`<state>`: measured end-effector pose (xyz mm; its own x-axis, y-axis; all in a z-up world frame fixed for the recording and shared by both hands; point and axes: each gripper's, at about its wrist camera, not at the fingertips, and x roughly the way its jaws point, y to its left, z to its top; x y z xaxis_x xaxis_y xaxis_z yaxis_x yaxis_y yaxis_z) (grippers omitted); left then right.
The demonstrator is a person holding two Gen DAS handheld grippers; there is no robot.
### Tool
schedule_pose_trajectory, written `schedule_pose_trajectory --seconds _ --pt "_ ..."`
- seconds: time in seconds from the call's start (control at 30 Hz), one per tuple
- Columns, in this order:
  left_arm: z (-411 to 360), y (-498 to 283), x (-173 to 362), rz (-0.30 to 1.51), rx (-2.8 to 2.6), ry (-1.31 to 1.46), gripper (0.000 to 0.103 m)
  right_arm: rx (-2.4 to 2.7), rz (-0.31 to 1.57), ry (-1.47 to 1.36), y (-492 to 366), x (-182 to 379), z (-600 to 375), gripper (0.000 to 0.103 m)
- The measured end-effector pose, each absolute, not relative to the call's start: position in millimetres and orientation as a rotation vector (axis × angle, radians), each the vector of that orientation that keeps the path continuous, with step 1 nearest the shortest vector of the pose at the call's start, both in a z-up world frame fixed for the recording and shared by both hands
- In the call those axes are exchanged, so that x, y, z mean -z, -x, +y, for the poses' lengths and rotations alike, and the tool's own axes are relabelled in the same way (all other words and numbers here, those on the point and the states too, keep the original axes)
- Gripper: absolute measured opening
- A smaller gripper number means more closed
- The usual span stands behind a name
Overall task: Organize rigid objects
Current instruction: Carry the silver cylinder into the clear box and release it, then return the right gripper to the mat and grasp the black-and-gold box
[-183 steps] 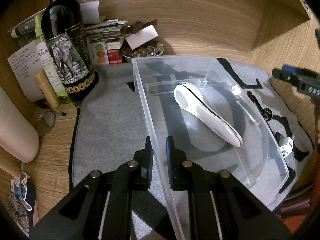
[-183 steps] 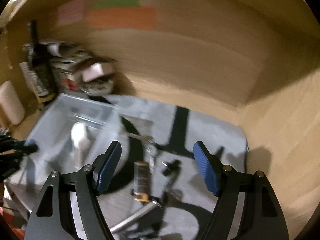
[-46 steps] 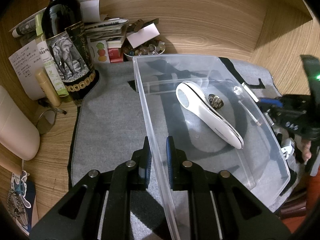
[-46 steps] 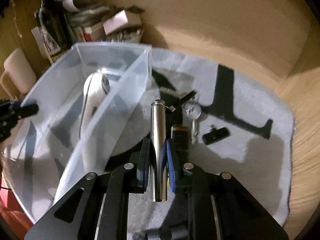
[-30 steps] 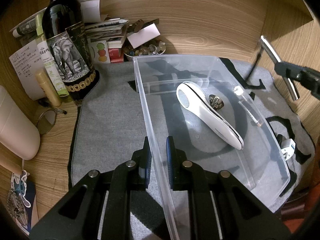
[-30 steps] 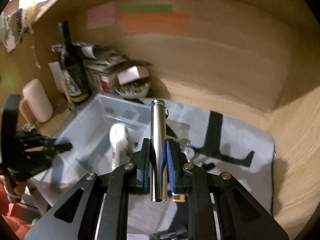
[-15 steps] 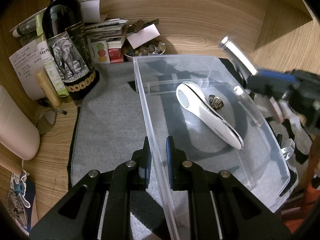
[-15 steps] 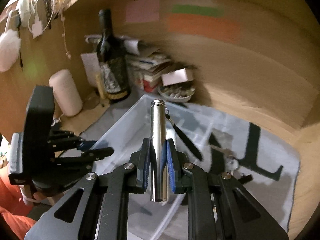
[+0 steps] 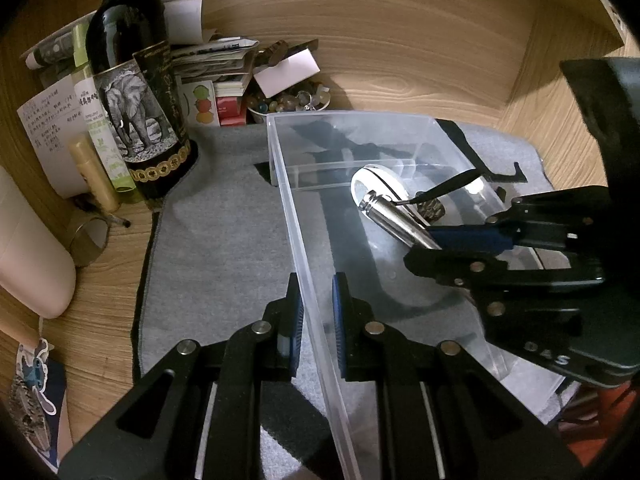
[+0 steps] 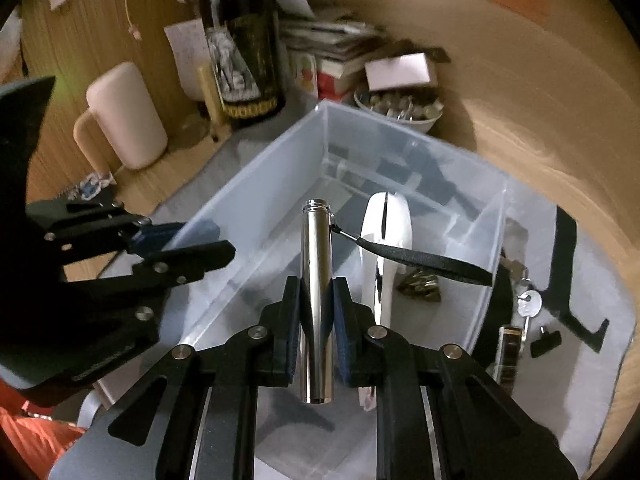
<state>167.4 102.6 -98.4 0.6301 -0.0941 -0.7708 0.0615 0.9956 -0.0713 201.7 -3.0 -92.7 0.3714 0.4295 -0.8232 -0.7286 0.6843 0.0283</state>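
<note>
Above bin [image 10: 280, 168], tube [image 10: 317, 280] lengthwise forward

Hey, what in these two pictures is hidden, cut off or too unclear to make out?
- Left wrist view: long white plastic handheld device, lower body hidden by right claw.
- Right wrist view: small dark crumpled object in clear plastic bin, too dim to identify.
- Right wrist view: dark wine bottle, neck cut off by top edge.
</note>
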Motion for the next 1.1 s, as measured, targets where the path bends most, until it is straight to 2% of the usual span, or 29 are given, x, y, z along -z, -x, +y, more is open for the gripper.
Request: schedule_pose_trajectory --seconds 0.33,0.4,0.5,0.67,0.87,1.1 --pt "102 -168 98 0.887 0.089 0.037 0.013 -0.721 0.901 0.397 -204 87 -7 0.017" --pt "102 -168 98 0.887 0.088 0.036 0.013 -0.716 0.887 0.391 -203 84 -10 0.022" --pt "102 -168 98 0.887 0.088 0.035 0.013 -0.706 0.842 0.371 -201 74 -20 0.037" --pt "102 -168 98 0.887 0.086 0.033 0.013 -0.651 0.77 0.341 -200 55 -41 0.066" --pt "101 -168 98 0.888 0.084 0.031 0.013 -0.536 0.701 0.281 -204 34 -83 0.08" --pt "101 -168 98 0.888 0.084 0.03 0.013 -0.383 0.708 0.226 -215 30 -137 0.081"
